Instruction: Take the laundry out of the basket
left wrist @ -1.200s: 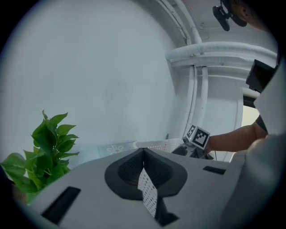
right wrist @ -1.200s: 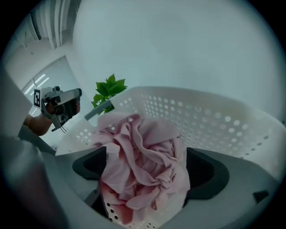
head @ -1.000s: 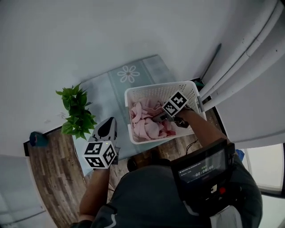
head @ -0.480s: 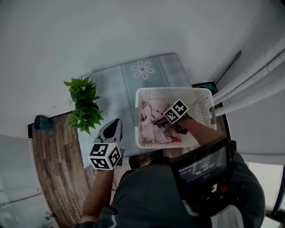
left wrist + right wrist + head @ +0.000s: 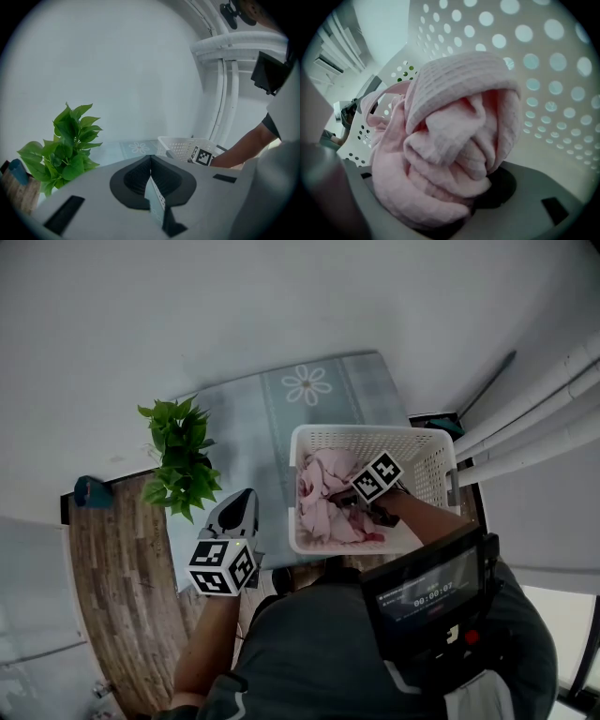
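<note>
A white perforated basket (image 5: pixel 367 433) stands on the floor mat and holds a heap of pink laundry (image 5: pixel 323 486). My right gripper (image 5: pixel 343 502) reaches into the basket from the right, and its jaws are closing with the cloth between them. In the right gripper view a bunched roll of pink laundry (image 5: pixel 454 140) fills the jaws and hides the fingertips, with the basket wall (image 5: pixel 543 70) behind it. My left gripper (image 5: pixel 238 506) hovers outside the basket to its left, shut and holding nothing (image 5: pixel 151 187).
A green potted plant (image 5: pixel 178 460) stands left of the basket, close to the left gripper. A pale mat with a flower print (image 5: pixel 281 409) lies under the basket. Wooden floor (image 5: pixel 112 568) with a small teal object (image 5: pixel 89 491) is at left; white pipes (image 5: pixel 534 418) at right.
My right gripper has sunk deeper into the pink laundry. The view has shifted a little, and the left gripper has kept its place beside the basket.
</note>
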Demonstrator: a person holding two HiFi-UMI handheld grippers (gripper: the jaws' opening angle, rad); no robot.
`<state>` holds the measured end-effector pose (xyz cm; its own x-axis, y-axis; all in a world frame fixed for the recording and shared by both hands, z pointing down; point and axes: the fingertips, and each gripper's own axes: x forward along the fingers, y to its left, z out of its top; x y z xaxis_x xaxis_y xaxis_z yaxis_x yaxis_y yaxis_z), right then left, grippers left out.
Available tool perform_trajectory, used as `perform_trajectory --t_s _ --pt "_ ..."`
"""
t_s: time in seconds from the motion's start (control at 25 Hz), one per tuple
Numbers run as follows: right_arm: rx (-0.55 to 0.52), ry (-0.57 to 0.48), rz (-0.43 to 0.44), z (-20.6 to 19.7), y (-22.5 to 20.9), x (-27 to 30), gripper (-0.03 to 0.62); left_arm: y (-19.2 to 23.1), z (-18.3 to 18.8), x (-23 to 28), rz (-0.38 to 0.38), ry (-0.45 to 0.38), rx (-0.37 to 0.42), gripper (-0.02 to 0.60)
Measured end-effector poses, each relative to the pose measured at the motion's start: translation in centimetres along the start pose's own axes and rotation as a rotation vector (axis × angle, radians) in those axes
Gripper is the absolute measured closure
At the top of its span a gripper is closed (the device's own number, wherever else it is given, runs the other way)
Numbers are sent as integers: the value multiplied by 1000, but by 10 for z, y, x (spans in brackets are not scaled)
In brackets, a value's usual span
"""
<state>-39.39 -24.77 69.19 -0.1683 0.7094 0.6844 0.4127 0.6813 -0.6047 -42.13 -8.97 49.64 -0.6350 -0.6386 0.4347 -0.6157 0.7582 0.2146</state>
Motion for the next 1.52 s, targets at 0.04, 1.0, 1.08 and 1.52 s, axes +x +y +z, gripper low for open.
perform_trajectory --t_s 0.04,1.0,1.08,1.52 --pt "15 -9 10 0 1 -1 285 -1 2 0 -4 -3 1 572" --pt "-193 -506 -53 55 96 -150 312 -20 60 -16 -183 -129 108 572" --pt "-220 -559 -77 59 107 -168 312 -23 66 -22 -194 -149 119 572" --pt "-262 -878 -251 86 196 -270 312 -37 115 -57 -290 -313 188 572"
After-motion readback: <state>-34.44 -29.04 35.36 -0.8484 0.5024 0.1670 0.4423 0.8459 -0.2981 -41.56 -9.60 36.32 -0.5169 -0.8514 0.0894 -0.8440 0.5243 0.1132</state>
